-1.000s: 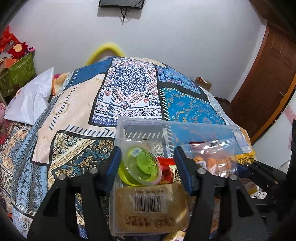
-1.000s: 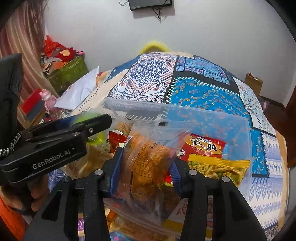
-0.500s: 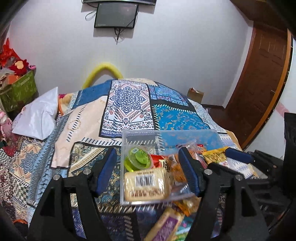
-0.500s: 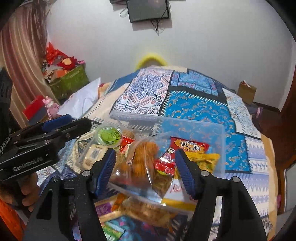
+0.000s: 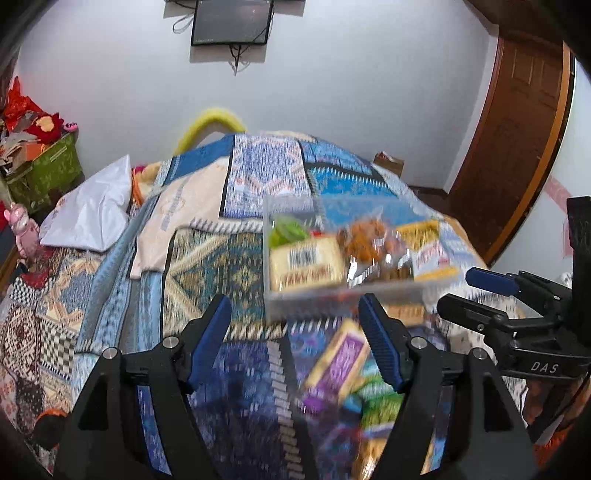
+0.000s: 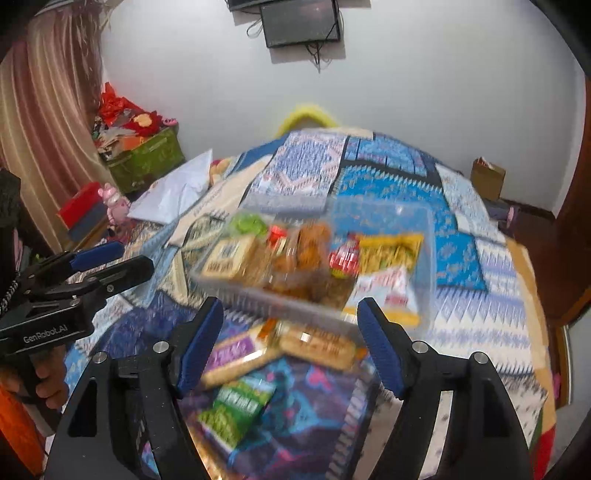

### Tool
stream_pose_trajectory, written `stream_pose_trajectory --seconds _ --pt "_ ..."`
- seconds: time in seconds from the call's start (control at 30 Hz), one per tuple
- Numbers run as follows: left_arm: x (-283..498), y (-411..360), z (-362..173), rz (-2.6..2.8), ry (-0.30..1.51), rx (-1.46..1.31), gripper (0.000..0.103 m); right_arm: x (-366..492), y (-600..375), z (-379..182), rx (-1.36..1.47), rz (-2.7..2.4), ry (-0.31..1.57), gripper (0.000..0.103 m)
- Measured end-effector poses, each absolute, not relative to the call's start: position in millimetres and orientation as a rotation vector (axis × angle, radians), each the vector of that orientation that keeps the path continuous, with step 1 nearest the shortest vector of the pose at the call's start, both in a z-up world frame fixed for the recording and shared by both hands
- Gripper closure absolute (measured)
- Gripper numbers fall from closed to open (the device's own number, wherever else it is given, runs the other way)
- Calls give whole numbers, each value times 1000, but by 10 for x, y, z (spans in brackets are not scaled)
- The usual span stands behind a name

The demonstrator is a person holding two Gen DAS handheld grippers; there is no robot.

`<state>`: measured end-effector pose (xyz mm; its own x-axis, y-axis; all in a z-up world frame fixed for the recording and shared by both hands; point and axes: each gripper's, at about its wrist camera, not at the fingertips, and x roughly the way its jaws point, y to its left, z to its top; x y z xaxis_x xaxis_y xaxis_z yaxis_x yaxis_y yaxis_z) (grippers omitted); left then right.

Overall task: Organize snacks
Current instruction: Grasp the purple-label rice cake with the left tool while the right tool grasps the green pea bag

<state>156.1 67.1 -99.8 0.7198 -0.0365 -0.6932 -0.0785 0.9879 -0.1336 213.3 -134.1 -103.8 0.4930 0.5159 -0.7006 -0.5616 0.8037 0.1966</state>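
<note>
A clear plastic bin (image 5: 295, 306) (image 6: 421, 229) sits on the patterned bed quilt, holding a yellow barcode pack (image 5: 304, 264), a green cup (image 5: 286, 229), an orange snack bag (image 6: 306, 251) and yellow and red packets. Loose snacks lie in front of it: a purple-and-yellow pack (image 5: 338, 363) (image 6: 232, 354), a green bag (image 6: 236, 410) and a tan pack (image 6: 317, 345). My left gripper (image 5: 295, 338) is open and empty, short of the bin. My right gripper (image 6: 290, 341) is open and empty above the loose snacks. Both views are blurred.
A white pillow (image 5: 92, 214) lies at the bed's left. A green box of toys (image 6: 147, 155) stands by the curtain. A cardboard box (image 6: 487, 177) and a brown door (image 5: 517, 110) are at the right. A screen (image 5: 232, 22) hangs on the wall.
Both grippers have pulled back and up from the bin and opened wider. The right gripper let go of the orange snack bag, which now lies in the bin. Loose snacks have come into view.
</note>
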Motion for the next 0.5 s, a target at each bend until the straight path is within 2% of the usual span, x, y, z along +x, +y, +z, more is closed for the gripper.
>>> stream_pose_trajectory --seconds 0.3,0.5 --pt "1285 666 -1409 21 858 -179 32 1988 -1115 -1657 -74 684 1004 31" --pt "1224 688 -1642 26 917 -206 32 1916 -938 -1851 -124 692 1047 31"
